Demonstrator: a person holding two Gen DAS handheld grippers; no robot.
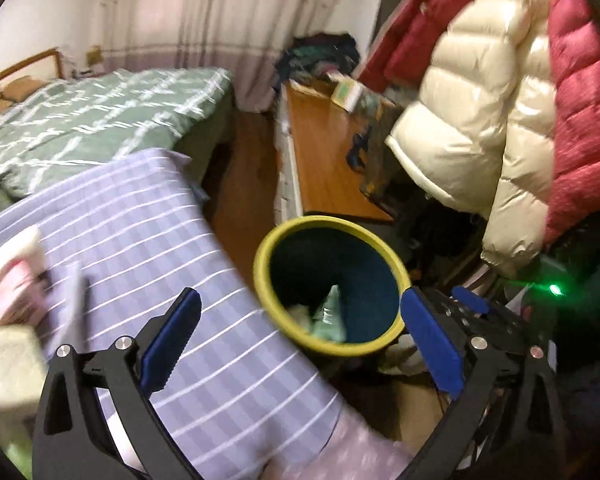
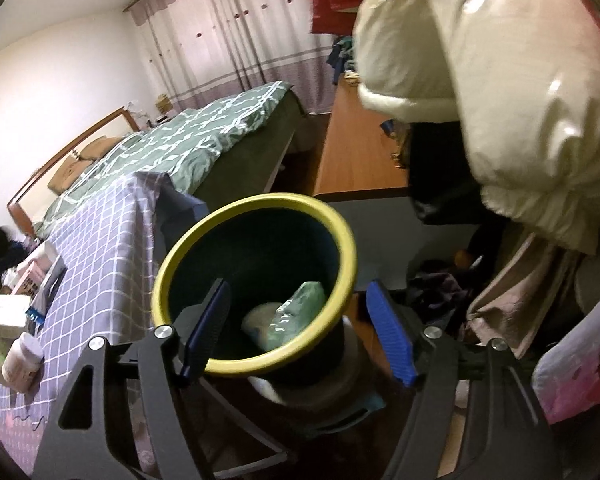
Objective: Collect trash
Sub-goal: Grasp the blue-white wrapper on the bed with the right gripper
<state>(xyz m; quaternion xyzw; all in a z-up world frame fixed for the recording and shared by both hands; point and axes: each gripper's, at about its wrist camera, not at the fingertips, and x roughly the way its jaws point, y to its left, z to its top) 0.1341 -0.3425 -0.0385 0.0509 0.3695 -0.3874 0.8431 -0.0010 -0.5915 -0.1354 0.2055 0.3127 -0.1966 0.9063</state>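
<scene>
1. The trash bin (image 2: 256,280), dark inside with a yellow rim, stood on the floor just beside the table's near corner. Its base was hidden behind its own rim and a pale round object below it.
2. Inside lay a crumpled green plastic piece (image 2: 300,312) and something pale beside it; blur made both hard to identify.
3. The right gripper (image 2: 296,336) hung over the bin, its jaws spread wide and holding nothing. The left blue pad overlapped the rim in the right wrist view; contact could not be told.
4. The left gripper (image 1: 300,344) was likewise spread and empty, the bin (image 1: 332,284) showing between its fingers.
5. The table's purple checked cloth (image 2: 100,248) carried boxes (image 2: 4,312) and a white jar (image 2: 22,358) at the left edge, partly cut off and smeared by motion.
6. Beyond lay a bed with a green quilt (image 2: 188,136) and a long wooden surface (image 1: 328,152).
7. A cream puffer jacket (image 2: 500,80) filled the right side, hiding whatever it hung from.
</scene>
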